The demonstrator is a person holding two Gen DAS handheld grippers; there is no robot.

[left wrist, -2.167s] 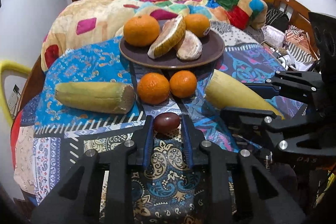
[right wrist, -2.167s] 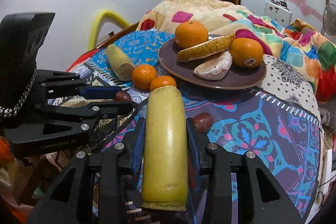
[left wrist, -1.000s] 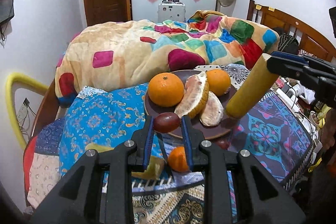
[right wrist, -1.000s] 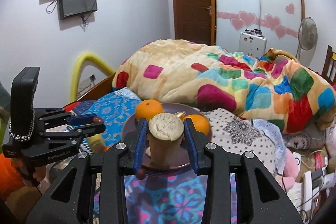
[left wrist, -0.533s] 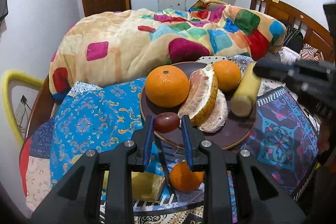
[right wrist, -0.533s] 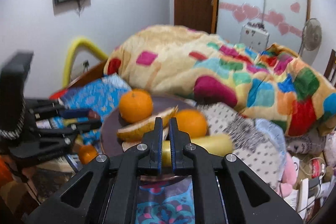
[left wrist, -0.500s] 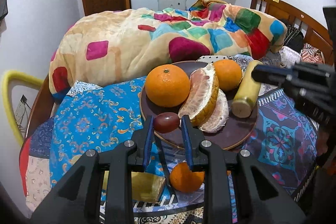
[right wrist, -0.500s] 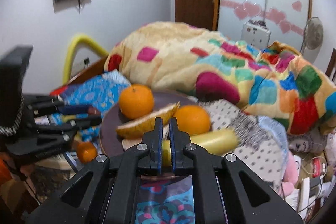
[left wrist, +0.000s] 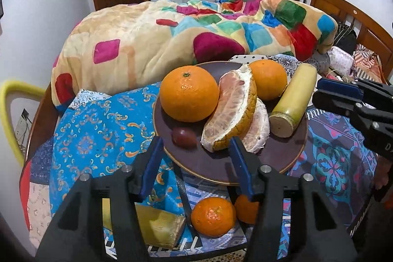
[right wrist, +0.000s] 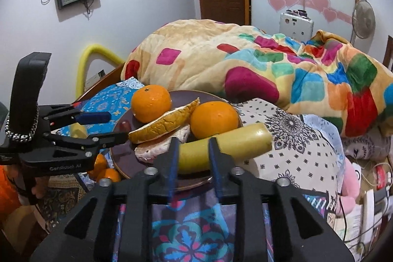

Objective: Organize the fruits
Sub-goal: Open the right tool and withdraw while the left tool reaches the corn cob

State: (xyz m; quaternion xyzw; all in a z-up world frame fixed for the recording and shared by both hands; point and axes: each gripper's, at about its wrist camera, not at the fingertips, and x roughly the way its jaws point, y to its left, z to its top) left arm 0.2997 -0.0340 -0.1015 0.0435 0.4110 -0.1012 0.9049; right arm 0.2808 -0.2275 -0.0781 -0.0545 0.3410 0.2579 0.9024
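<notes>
Having just let go, both grippers are hanging spread-fingered: the left gripper leaving the plum and the right gripper the cane on the plate, so loose oranges are remaining.

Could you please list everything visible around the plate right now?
plate: one, dark brown, on the patterned cloth.
large oranges: two, orange, on the plate.
pomelo wedges: two, pale pink, mid-plate.
yellow stalk piece: one, plate's right side.
dark red fruit: one, plate's near-left part.
small oranges: two, on the cloth before the plate.
second yellow stalk piece: one, beside them.
quilt: one, multicoloured, behind.
left gripper: open, empty.
right gripper: open, empty.
</notes>
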